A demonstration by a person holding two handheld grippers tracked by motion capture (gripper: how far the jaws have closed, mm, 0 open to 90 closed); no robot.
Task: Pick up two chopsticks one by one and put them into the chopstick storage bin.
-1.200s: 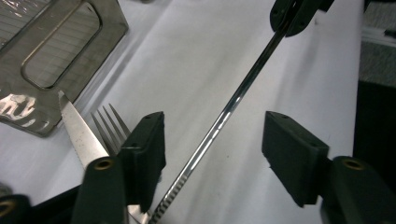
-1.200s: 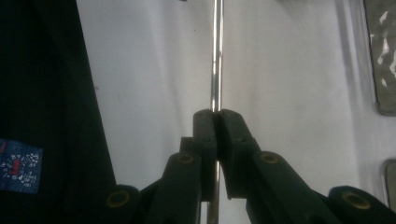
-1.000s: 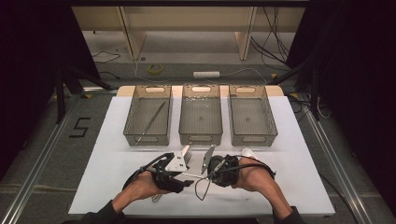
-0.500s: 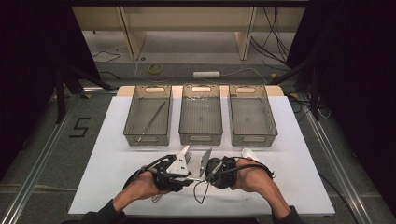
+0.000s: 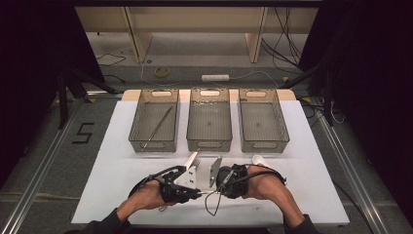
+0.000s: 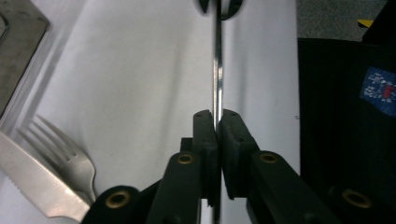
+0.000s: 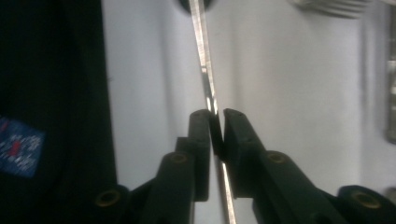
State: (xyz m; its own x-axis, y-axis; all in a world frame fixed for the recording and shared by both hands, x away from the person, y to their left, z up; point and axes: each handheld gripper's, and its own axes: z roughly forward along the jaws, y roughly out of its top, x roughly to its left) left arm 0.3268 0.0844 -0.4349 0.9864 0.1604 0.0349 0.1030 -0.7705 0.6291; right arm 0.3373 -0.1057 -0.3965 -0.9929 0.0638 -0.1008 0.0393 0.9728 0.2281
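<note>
We see a white surface (image 5: pixel 122 195) with three mesh bins (image 5: pixel 209 126) along its far side. Low at the near edge, between our two hands, a thin metal utensil (image 6: pixel 217 79) — narrow, shiny, seen edge-on — spans from one tool to the other. A second ago the left tongs (image 5: pixel 198 194) stood apart around it; they have just been closing and now clamp its handle. The right tongs (image 5: pixel 217 191), clamped on the other end, have just been easing a little, yet their pads still touch the strip. Beside the left tongs lie a fork (image 6: pixel 65 154) and a knife (image 6: pixel 32 182).
</note>
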